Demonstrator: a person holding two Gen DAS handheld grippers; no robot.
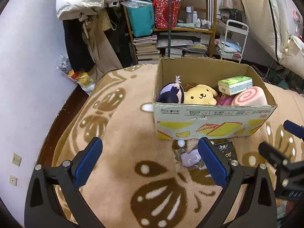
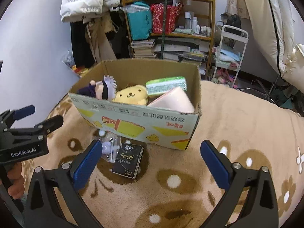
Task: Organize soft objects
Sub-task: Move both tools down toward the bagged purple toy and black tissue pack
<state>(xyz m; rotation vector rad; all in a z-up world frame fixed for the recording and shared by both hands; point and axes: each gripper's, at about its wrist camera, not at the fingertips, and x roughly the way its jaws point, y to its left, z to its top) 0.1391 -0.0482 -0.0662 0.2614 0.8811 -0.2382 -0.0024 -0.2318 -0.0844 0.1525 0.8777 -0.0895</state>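
Both grippers, left (image 1: 150, 159) and right (image 2: 151, 161), hovered with fingers apart (nothing held) before the cardboard box (image 2: 136, 121) of plush toys.

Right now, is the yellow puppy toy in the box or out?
In. The puppy sits inside the box, below its rim, squeezed between a dark-haired doll and a pink roll.
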